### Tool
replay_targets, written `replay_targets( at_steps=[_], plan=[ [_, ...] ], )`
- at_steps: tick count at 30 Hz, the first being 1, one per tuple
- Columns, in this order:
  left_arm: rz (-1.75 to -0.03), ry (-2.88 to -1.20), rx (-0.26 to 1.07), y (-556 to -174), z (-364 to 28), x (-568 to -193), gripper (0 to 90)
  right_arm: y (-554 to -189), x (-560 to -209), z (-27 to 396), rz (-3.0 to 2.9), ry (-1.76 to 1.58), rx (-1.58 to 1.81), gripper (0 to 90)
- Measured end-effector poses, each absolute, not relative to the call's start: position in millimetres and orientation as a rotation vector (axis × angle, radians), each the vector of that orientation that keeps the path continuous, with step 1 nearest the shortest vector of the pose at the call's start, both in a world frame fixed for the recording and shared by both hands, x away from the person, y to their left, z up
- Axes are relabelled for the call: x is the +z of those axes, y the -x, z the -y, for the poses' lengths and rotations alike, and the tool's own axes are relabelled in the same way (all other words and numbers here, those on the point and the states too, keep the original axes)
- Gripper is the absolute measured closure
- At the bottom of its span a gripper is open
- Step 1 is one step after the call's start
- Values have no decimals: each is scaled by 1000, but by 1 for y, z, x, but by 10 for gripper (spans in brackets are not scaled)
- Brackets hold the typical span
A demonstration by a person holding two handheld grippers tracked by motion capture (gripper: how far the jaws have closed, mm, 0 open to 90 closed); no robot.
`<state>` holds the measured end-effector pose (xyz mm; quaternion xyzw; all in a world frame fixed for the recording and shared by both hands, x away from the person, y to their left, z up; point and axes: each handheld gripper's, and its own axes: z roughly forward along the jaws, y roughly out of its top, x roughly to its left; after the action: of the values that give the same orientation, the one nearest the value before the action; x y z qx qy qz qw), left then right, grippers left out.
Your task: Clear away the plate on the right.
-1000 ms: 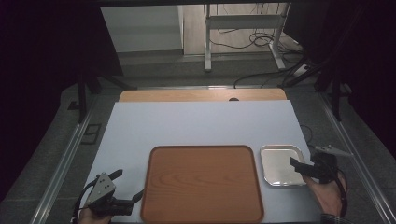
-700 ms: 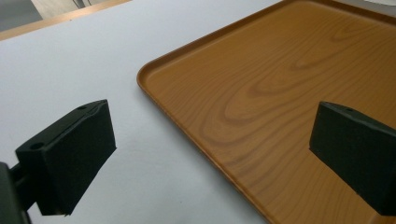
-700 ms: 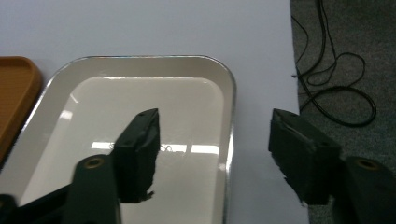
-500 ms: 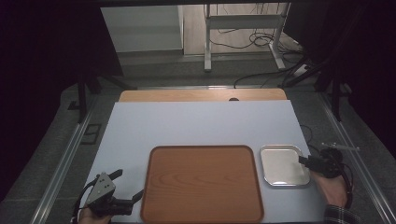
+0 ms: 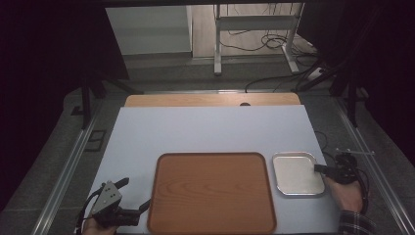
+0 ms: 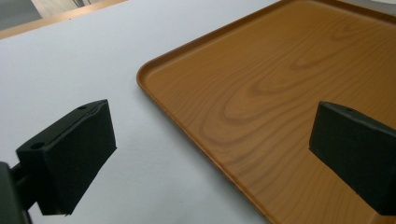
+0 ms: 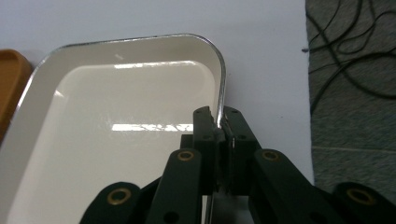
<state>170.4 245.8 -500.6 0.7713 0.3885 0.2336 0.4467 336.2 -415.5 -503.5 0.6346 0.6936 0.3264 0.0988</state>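
On the left, our left gripper (image 5: 131,200) sits low over the near left part of the white worktop (image 5: 205,132), just beside the near left corner of the wooden tray (image 5: 211,193). Its jaws are spread wide and hold nothing. In the left gripper view, one jaw hangs over the bare white worktop and the other hangs over the brown wood of the wooden tray (image 6: 280,93), with the tray's rounded edge running between them. We cannot tell if a jaw touches the tray. The wooden tray lies flat in the middle of the near side of the worktop, and nothing lies in it. Just to its right lies the small metal tray (image 5: 297,174), very near the wooden one but not on it. It is shiny at the rim and pale inside, and it lies flat too. On the right, our right hand (image 5: 348,195) comes in from the bottom corner with the right gripper (image 5: 319,168). Its jaws have just been closing, and now they are pressed together on the right rim of the small metal tray (image 7: 116,135). In the right gripper view we see the thin shiny rim pinched between the two black jaws, one inside the tray and one outside it. Past the worktop's right edge there is dark grey floor with black cables (image 7: 355,42).
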Motion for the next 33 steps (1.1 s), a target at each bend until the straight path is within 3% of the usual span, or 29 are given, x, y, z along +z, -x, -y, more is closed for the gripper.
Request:
replay_targets(
  at_steps=[17, 33],
  plan=[
    [-969, -1901, 579, -170, -247, -500, 1, -325, -487, 415, -1972, -1923, 1114, 882],
    [-967, -1906, 583, -170, -246, -500, 1, -319, -473, 384, -1992, -1892, 1236, 882]
  ],
)
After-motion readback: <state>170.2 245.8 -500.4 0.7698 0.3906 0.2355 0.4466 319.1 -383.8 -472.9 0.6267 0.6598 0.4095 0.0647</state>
